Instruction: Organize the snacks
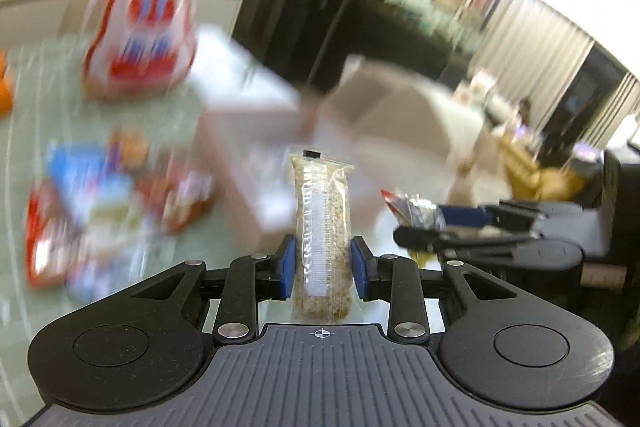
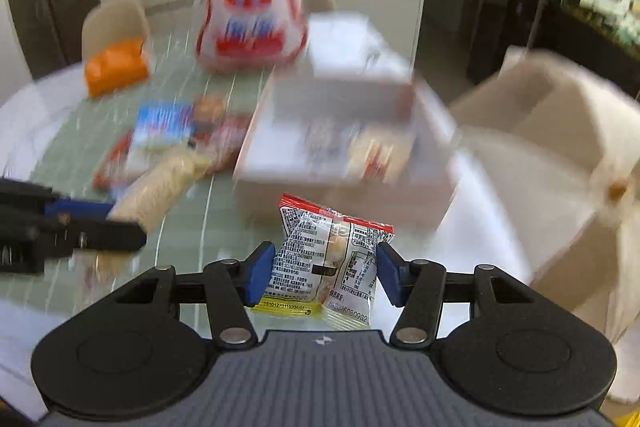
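Progress stands at mid-task by my reading. Left wrist view: my left gripper (image 1: 323, 263) has its jaws closed narrow on a clear grain bar packet (image 1: 322, 231), held upright between the blue pads and off the counter (image 1: 36, 147). At ten o'clock lies a loose heap of snack packets (image 1: 104, 203), unsorted; at eleven o'clock stands a large red-and-white bag (image 1: 140, 35). The white box (image 1: 248, 115), at twelve o'clock, shows only its outer wall here; its contents I cannot see. At three o'clock my right gripper (image 1: 420, 231) enters, carrying a foil packet.

Right wrist view: the right gripper's jaws are clamped at mid width on a printed foil snack packet (image 2: 330, 259), lifted clear. The white box sits at twelve o'clock, and at least two items appear inside it, so some sorting looks done. An orange pack (image 2: 116, 67) and the heap remain outside at ten o'clock.

Motion blur smears everything beyond the jaws; labels on the heap are unreadable, and the count of packets left I cannot establish.
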Demonstrator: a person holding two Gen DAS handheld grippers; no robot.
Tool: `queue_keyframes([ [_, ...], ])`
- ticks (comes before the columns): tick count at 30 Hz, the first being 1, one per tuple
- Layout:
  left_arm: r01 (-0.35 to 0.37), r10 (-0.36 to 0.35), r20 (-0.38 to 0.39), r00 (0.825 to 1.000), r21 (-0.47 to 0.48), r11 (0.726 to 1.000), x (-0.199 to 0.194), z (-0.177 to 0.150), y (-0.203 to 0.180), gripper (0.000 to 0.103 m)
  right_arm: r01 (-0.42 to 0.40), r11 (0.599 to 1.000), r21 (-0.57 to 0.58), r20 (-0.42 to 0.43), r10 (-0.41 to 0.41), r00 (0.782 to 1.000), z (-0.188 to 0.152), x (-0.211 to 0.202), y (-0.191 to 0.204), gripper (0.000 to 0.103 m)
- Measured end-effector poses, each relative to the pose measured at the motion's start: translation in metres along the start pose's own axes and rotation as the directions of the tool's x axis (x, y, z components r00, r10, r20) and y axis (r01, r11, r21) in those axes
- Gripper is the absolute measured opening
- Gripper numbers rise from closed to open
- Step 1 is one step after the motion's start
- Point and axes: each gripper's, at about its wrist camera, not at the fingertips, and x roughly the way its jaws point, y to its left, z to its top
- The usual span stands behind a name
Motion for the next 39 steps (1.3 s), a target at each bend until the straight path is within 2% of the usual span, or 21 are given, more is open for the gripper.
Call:
queue_keyframes([
  [4, -0.005, 0.006, 0.071, 0.997, -0.020, 1.000, 0.035, 0.073, -0.010, 0.033, 0.028, 0.999, -0.036, 0.111, -0.024, 0.994, 0.059, -0.003, -0.030, 0.055],
  [8, -0.017, 0.019, 0.014, 1.000, -0.141, 0.990, 0.102, 0.116, 0.005, 0.033, 0.023, 0.997, -0.070, 0.119, -0.015, 0.993, 0.087, 0.025, -0.051, 0.055],
  [12, -0.059, 0.046, -0.065, 0.997, -0.211, 0.976, 0.156, 0.116, 0.023, 0.034, -0.052, 0.997, -0.057, 0.059, 0.056, 0.997, 0.085, 0.067, -0.063, 0.055],
  [15, -0.106, 0.070, -0.169, 0.983, -0.217, 0.970, 0.190, 0.104, 0.035, 0.034, -0.104, 0.994, -0.038, -0.014, 0.104, 0.994, 0.076, 0.107, -0.063, 0.055],
  [17, -0.145, 0.110, -0.182, 0.977, -0.191, 0.971, 0.200, 0.097, 0.038, 0.033, -0.125, 0.991, -0.044, -0.063, 0.123, 0.990, 0.070, 0.131, -0.062, 0.056],
  [20, -0.114, 0.088, -0.121, 0.989, -0.232, 0.966, 0.190, 0.092, 0.043, 0.034, -0.144, 0.988, -0.049, -0.134, 0.136, 0.982, 0.063, 0.154, -0.060, 0.058],
  [22, -0.072, 0.057, -0.064, 0.996, -0.268, 0.961, 0.174, 0.093, 0.049, 0.034, -0.165, 0.985, -0.043, -0.140, 0.157, 0.978, 0.057, 0.156, -0.060, 0.063],
  [24, -0.106, 0.101, -0.032, 0.994, -0.269, 0.957, 0.156, 0.094, 0.054, 0.033, -0.170, 0.985, -0.031, -0.132, 0.164, 0.977, 0.055, 0.157, -0.063, 0.068],
  [27, -0.208, 0.217, 0.003, 0.976, -0.279, 0.937, 0.127, 0.095, 0.063, 0.033, -0.182, 0.983, 0.006, -0.132, 0.181, 0.975, 0.054, 0.154, -0.069, 0.068],
  [30, -0.314, 0.339, 0.027, 0.940, -0.313, 0.896, 0.095, 0.086, 0.083, 0.033, -0.195, 0.979, 0.066, -0.128, 0.202, 0.971, 0.045, 0.142, -0.076, 0.068],
  [32, -0.393, 0.413, -0.007, 0.910, -0.326, 0.860, 0.083, 0.076, 0.100, 0.033, -0.190, 0.977, 0.093, -0.128, 0.201, 0.971, 0.038, 0.135, -0.076, 0.068],
  [34, -0.446, 0.458, -0.047, 0.888, -0.336, 0.829, 0.077, 0.065, 0.117, 0.033, -0.168, 0.980, 0.105, -0.127, 0.181, 0.975, 0.031, 0.128, -0.072, 0.068],
  [36, -0.470, 0.474, -0.077, 0.877, -0.341, 0.814, 0.072, 0.049, 0.129, 0.033, -0.150, 0.982, 0.111, -0.121, 0.163, 0.979, 0.025, 0.120, -0.069, 0.068],
  [39, -0.467, 0.459, -0.104, 0.882, -0.316, 0.826, 0.064, 0.027, 0.137, 0.033, -0.124, 0.985, 0.120, -0.100, 0.137, 0.986, 0.015, 0.103, -0.059, 0.068],
])
